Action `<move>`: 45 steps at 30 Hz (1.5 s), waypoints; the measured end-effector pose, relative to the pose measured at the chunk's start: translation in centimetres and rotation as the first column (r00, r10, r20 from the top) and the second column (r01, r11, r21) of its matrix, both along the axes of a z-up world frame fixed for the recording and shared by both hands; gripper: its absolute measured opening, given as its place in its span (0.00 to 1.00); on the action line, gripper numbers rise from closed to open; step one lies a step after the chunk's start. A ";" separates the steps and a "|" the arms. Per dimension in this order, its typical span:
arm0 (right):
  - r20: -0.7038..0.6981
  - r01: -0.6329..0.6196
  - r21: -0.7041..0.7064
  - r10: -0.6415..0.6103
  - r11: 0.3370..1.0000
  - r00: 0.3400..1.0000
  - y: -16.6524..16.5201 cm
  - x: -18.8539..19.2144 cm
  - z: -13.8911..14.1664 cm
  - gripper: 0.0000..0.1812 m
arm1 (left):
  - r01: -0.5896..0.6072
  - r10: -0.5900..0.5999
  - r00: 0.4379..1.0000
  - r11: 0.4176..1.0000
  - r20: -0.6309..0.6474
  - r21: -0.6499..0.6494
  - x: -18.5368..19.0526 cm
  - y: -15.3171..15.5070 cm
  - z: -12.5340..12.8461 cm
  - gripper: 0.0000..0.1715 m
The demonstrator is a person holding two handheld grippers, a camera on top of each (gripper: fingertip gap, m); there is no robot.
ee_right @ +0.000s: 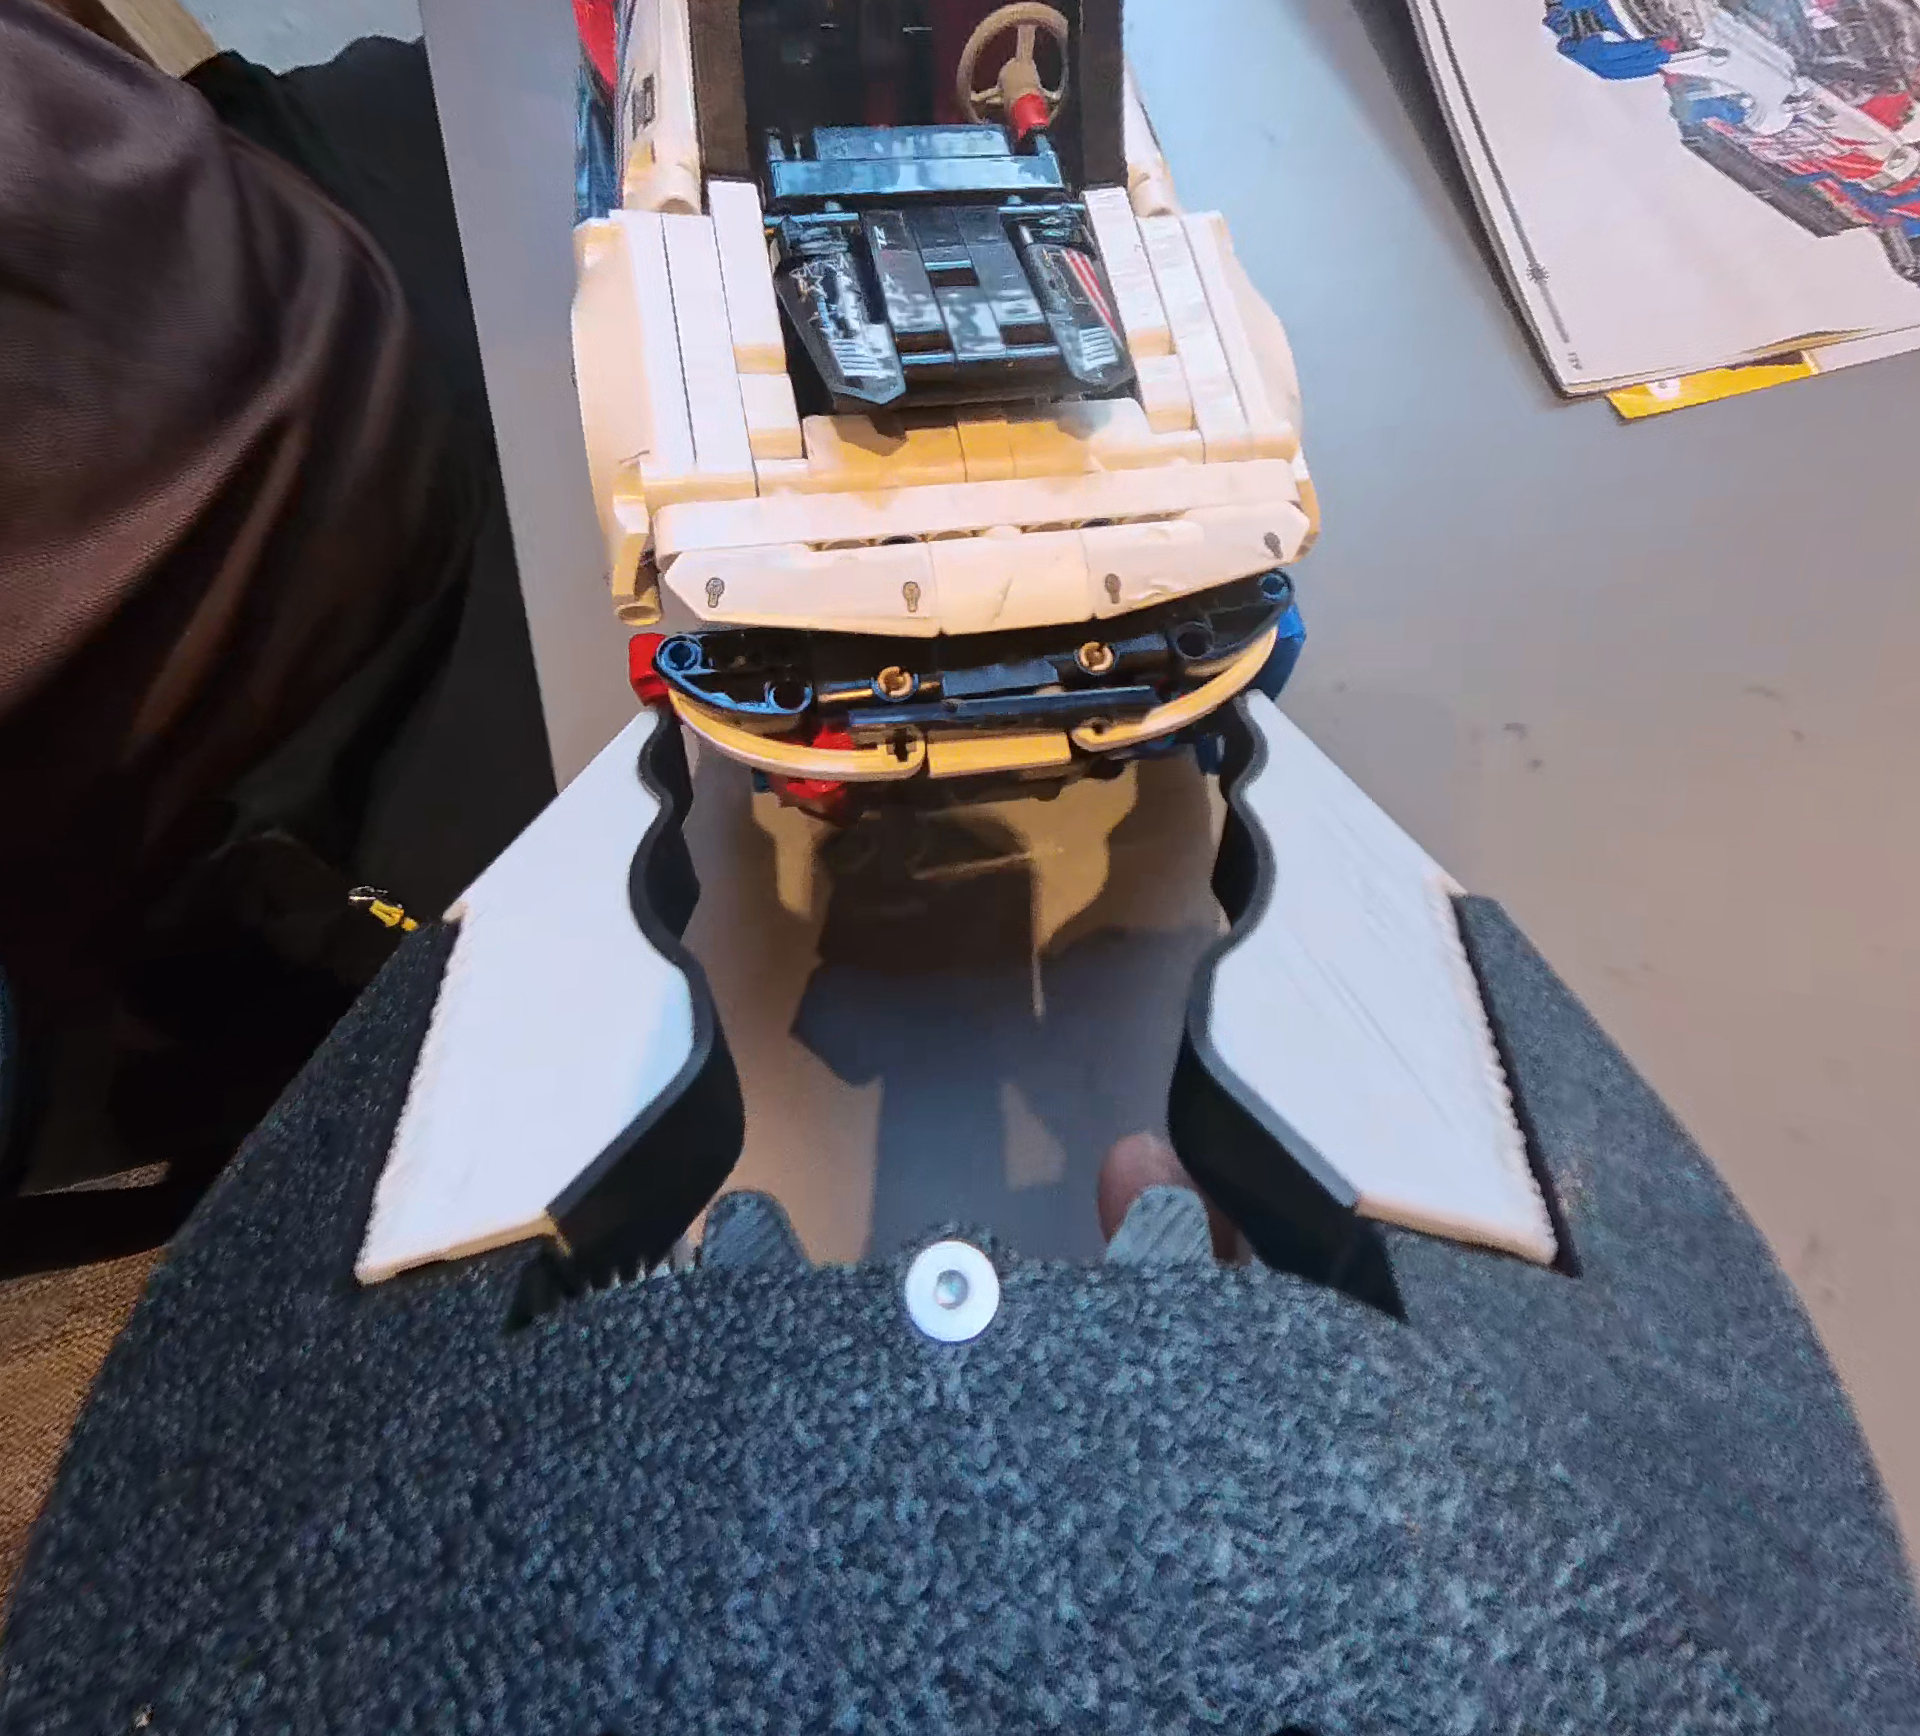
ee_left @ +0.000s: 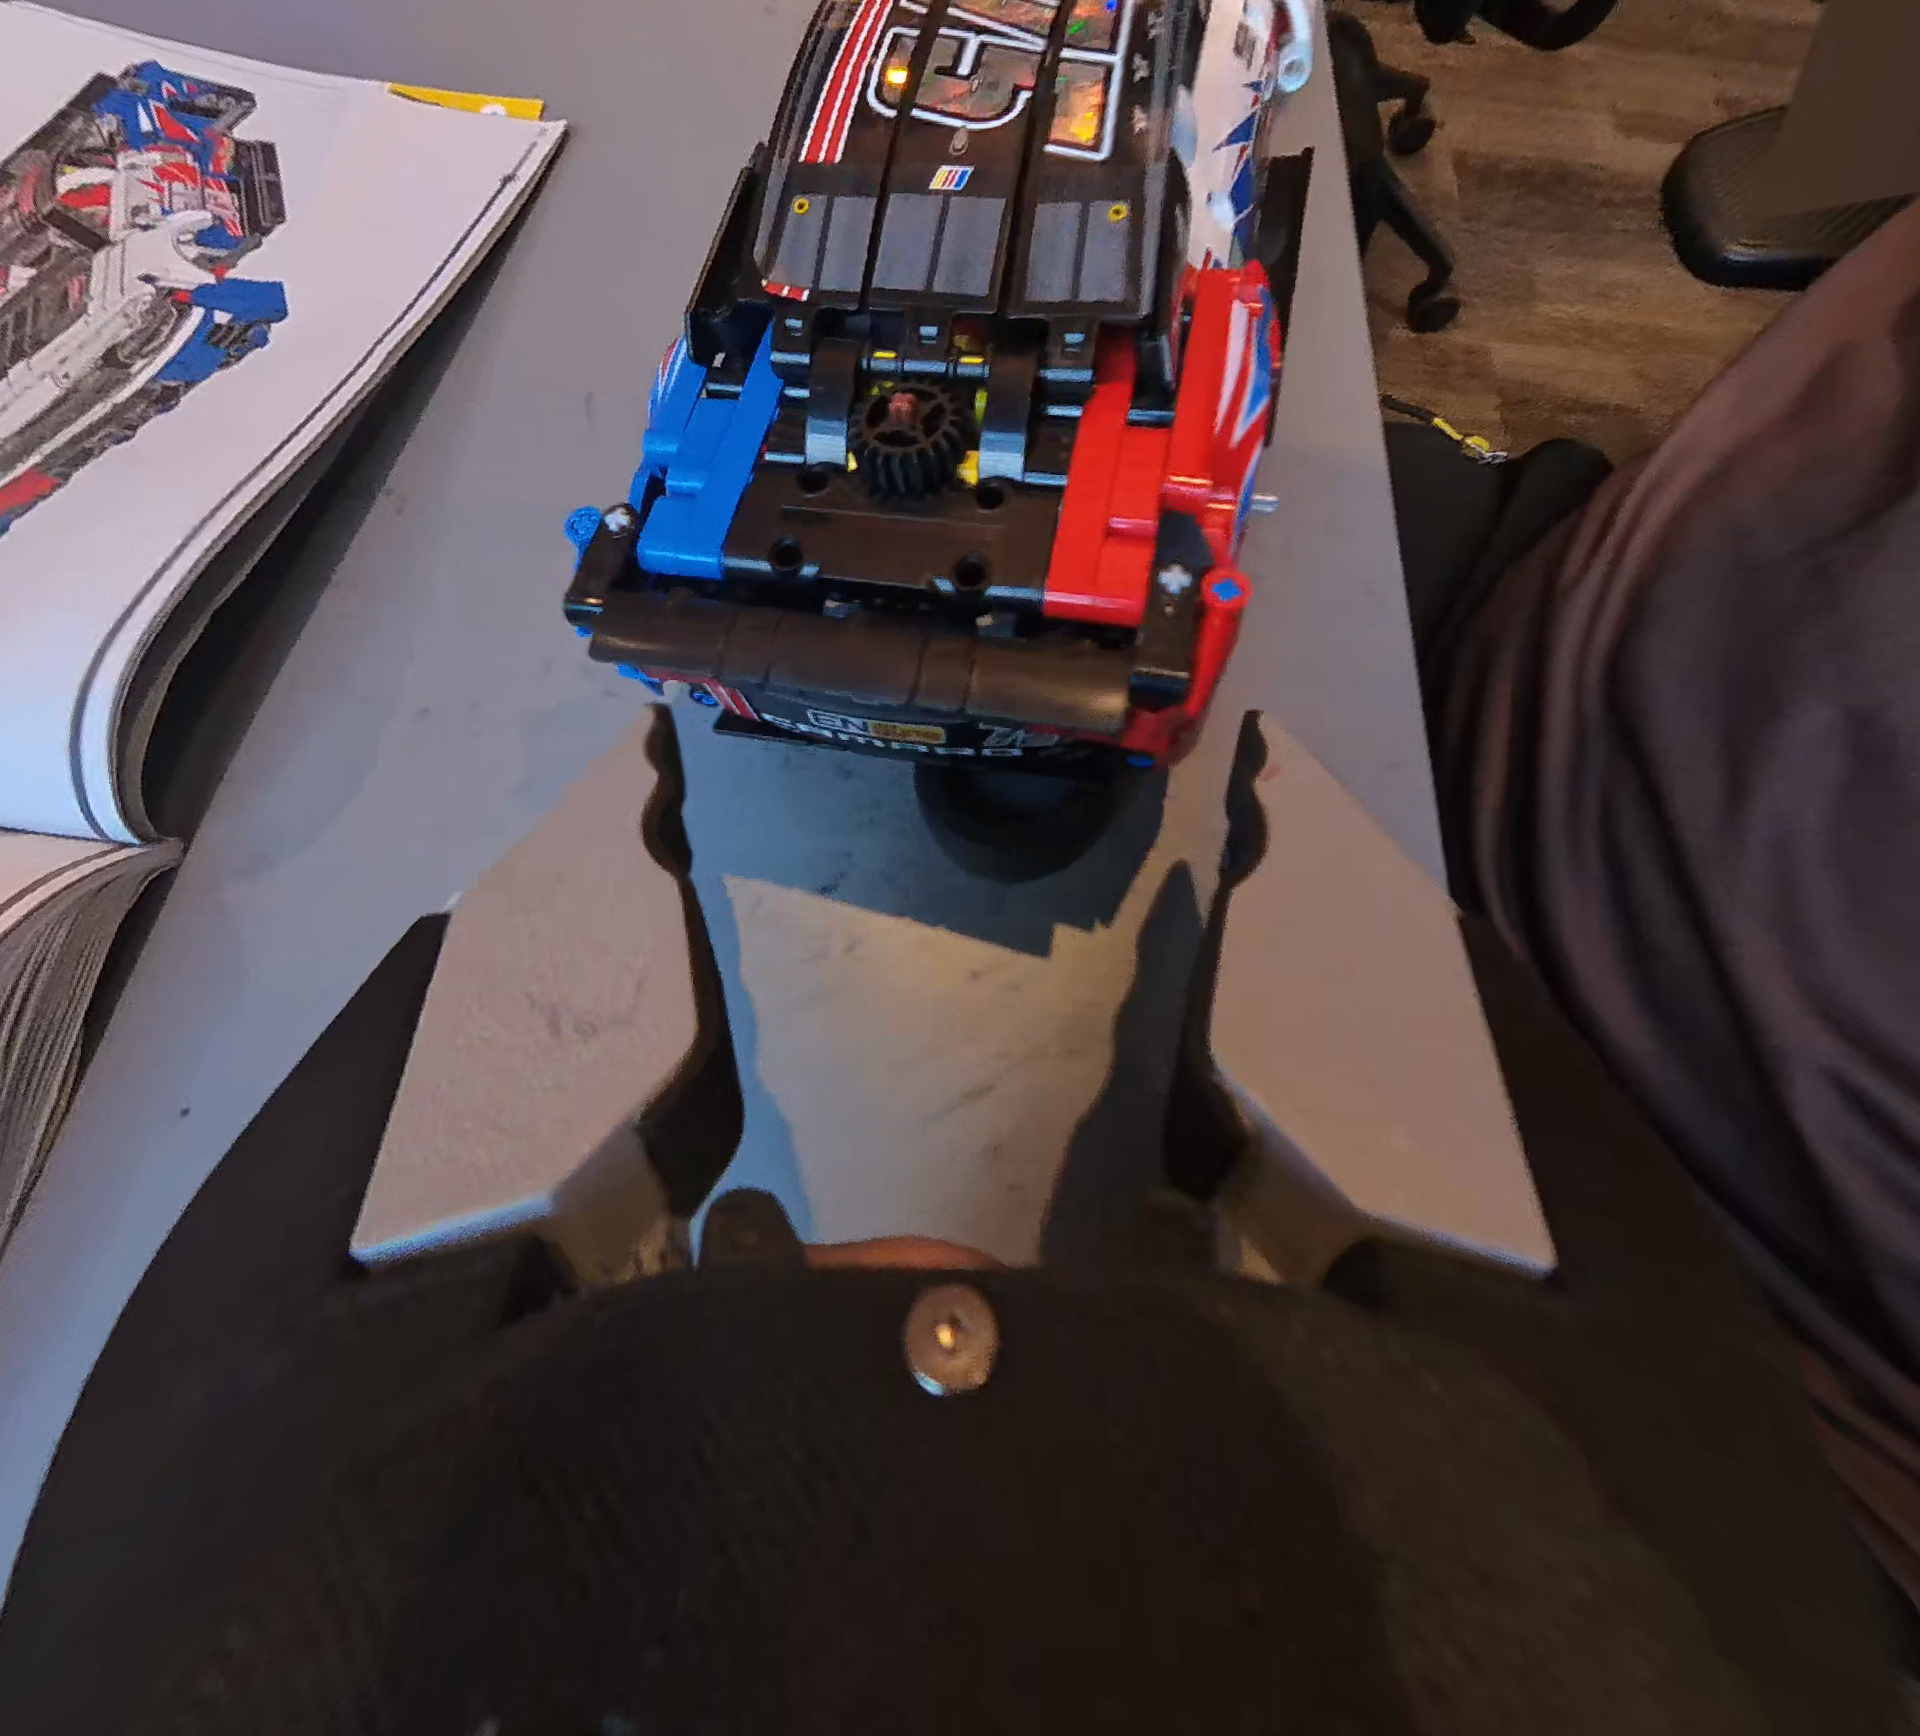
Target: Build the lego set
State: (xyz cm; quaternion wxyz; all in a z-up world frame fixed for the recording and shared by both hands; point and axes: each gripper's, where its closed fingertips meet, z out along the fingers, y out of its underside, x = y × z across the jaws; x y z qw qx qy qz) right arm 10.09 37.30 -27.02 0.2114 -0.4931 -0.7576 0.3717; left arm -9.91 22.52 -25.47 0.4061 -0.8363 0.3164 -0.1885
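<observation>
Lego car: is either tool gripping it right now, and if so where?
Neither. The left tool is open at the lego car rear; the right tool is open at its front bumper. Nothing is clamped.

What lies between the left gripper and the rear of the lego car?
Only bare grey table, in the left wrist view. The open left gripper reaches the lego car without touching it.

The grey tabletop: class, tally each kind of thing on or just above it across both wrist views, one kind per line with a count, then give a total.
Red, white, blue and black brick-built race car: 1
Open white paper instruction booklet: 1
Open two-finger tongs, left and right: 2
Total: 4
</observation>
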 end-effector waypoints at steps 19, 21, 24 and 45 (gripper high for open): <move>-0.018 0.196 -0.159 -0.201 0.968 0.979 0.3 2.2 2.5 0.49 | -0.011 0.012 1.000 0.999 0.022 -0.048 -1.6 0.9 1.2 0.68; -0.024 0.269 -0.114 -0.274 0.956 0.962 0.1 2.3 2.5 0.57 | -0.026 0.027 0.999 0.999 0.023 -0.030 -2.4 1.5 1.7 0.70; -0.046 0.333 -0.010 -0.334 0.943 0.942 -0.2 1.3 2.0 0.59 | -0.004 0.003 1.000 0.996 -0.012 -0.095 -2.9 2.8 0.4 0.79; 0.024 0.230 0.044 -0.231 0.972 0.973 -1.1 1.3 1.0 0.60 | 0.084 -0.085 0.996 0.990 -0.009 -0.117 -0.6 1.1 -1.6 0.77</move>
